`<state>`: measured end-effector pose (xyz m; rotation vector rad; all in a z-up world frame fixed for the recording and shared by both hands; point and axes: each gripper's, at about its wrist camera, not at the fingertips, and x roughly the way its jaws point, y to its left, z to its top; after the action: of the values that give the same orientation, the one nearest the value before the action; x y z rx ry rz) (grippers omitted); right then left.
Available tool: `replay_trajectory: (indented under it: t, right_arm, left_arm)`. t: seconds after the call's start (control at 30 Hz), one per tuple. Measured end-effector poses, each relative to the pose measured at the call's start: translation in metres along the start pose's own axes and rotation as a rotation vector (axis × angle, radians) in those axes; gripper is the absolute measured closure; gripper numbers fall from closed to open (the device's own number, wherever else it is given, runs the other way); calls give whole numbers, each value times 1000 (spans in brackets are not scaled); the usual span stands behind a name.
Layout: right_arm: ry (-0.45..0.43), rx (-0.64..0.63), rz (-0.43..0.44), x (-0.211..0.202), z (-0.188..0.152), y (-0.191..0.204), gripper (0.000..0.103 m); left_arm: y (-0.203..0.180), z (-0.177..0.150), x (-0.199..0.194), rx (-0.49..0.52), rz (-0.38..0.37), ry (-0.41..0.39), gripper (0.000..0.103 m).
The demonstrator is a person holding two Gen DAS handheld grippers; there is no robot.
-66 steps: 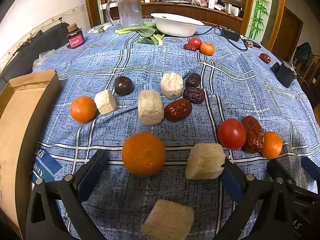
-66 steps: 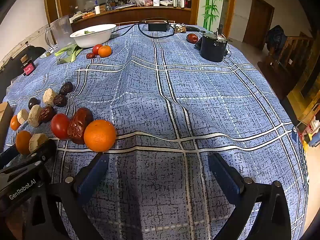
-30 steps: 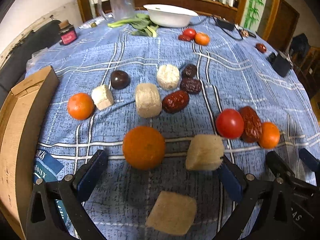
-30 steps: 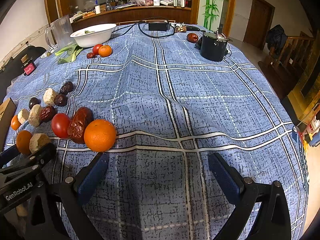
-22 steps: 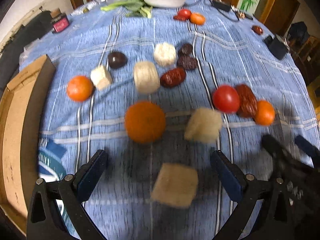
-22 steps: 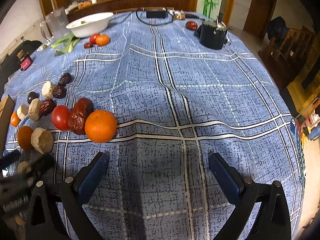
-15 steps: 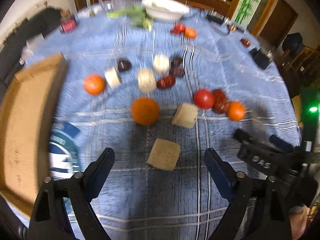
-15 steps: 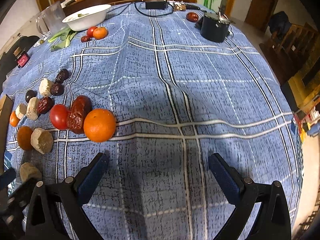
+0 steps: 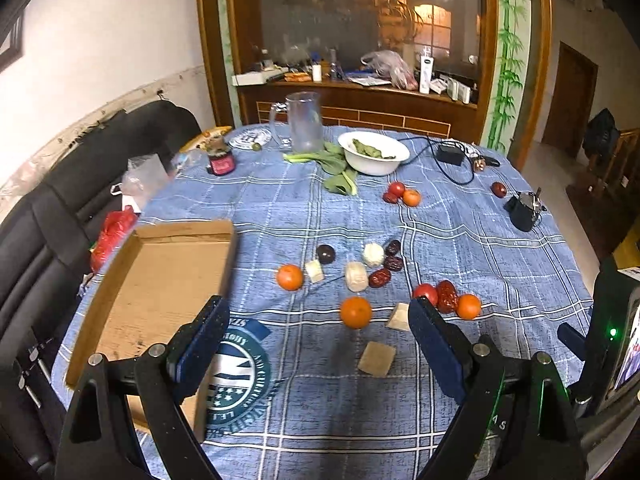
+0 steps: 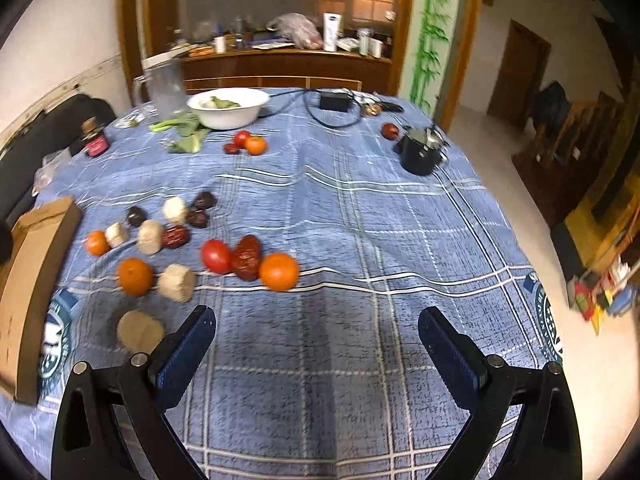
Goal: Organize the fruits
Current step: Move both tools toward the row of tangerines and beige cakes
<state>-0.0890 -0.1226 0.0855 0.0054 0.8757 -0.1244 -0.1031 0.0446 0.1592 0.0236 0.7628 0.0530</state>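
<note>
Both my claws hang released above the worktop (image 9: 460, 240), nothing between their pads. From my left claw (image 9: 318, 332), the fruits lie scattered at twelve o'clock: a large orange (image 9: 355, 312) nearest, a tomato (image 9: 425, 293) at one o'clock. The cardboard tray (image 9: 160, 280) sits at ten o'clock. My right claw (image 10: 316, 334) sees an orange (image 10: 279, 271) at eleven.

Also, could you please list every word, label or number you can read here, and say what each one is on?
"AS": printed on the frame of the left gripper; possibly part of a longer word.
Lettering ringing the round emblem on the tablecloth: too blurred to read.
Print on the jar label and the counter bottle: too small to read.
</note>
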Motion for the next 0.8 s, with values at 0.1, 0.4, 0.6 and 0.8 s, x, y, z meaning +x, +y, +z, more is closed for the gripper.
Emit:
replay_trajectory:
  t: [0.1, 0.4, 0.6, 0.8]
  right_arm:
    - [3, -2, 9, -5, -3, 5, 1]
    - [34, 12, 48, -7, -4, 13, 1]
    - [34, -7, 76, -8, -3, 24, 1]
    - [45, -13, 77, -3, -2, 31, 1]
  left_arm:
    - [6, -2, -4, -9, 38, 3, 12]
    - [17, -7, -18, -19, 37, -59, 12]
    - [15, -7, -16, 17, 26, -42, 12]
    - [13, -8, -10, 34, 18, -21, 12]
